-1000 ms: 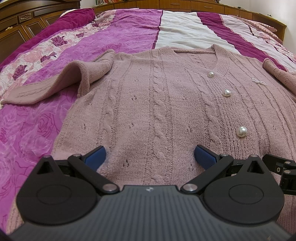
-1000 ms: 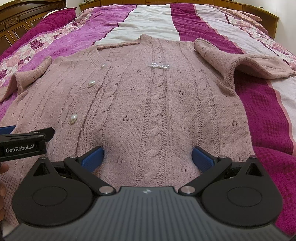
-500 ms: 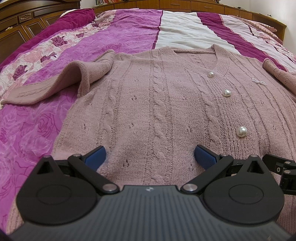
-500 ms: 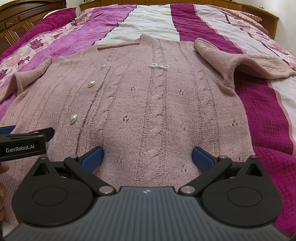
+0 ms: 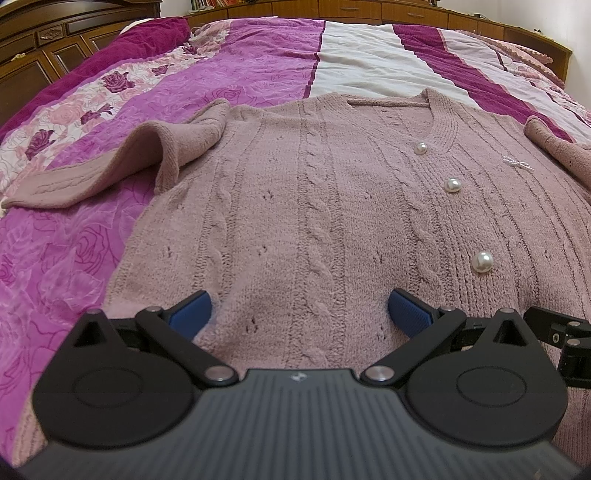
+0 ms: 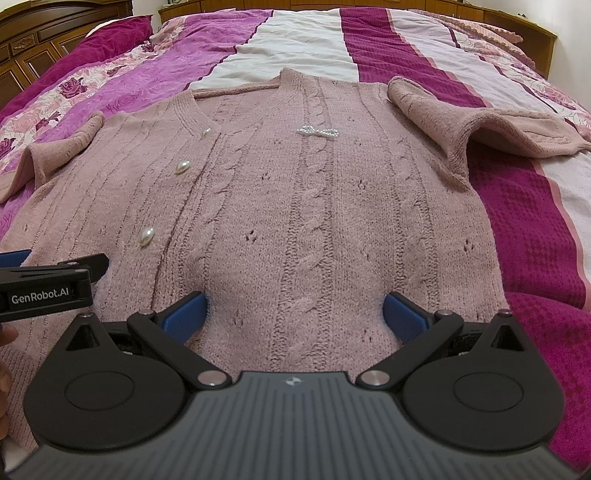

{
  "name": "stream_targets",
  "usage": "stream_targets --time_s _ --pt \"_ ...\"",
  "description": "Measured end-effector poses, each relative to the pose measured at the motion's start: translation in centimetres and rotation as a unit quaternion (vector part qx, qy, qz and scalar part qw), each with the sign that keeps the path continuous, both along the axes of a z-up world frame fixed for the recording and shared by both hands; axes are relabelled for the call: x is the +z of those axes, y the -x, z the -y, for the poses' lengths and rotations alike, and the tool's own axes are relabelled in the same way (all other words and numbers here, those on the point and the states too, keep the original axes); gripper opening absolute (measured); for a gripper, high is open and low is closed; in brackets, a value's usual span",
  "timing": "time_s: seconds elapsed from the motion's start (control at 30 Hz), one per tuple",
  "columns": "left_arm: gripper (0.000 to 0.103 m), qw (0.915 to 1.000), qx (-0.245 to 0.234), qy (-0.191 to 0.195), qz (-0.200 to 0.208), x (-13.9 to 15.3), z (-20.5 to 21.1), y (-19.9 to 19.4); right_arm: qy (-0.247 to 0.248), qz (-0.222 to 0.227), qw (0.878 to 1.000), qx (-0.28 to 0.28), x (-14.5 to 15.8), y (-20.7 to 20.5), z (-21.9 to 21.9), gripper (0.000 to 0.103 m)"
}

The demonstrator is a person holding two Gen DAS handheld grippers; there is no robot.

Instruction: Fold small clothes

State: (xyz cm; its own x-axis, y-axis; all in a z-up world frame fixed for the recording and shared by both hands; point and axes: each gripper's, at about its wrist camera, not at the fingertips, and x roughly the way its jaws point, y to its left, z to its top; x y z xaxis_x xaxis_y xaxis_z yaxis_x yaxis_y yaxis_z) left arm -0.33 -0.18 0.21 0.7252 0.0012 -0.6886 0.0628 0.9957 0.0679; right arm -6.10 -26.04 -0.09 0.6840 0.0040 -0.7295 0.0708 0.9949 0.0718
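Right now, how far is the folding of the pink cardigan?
Done: the cardigan lies spread flat on the bed, buttons up. In hand: nothing; the left gripper and right gripper sit over its hem, jaws open. Left: both sleeves and every fold.

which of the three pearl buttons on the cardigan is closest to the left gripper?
The lowest round white pearl button, just beyond the open left gripper's right blue pad; the other two sit higher, toward the V-neck.

A home bedroom: a wide bed under a striped magenta, white and rose-print quilted bedspread [image 5: 229, 77] fills the view, with dark carved wooden cabinet doors [image 5: 44, 48] at ten o'clock and a wooden bed frame [image 6: 517, 22] at one o'clock.
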Motion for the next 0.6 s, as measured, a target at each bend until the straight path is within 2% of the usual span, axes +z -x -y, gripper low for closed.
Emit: stream_targets --time_s 0.6 --pt "0.103 1.0 0.0 0.0 0.0 0.0 0.0 0.0 0.002 0.0 1.0 0.0 -0.07 -0.04 0.03 0.103"
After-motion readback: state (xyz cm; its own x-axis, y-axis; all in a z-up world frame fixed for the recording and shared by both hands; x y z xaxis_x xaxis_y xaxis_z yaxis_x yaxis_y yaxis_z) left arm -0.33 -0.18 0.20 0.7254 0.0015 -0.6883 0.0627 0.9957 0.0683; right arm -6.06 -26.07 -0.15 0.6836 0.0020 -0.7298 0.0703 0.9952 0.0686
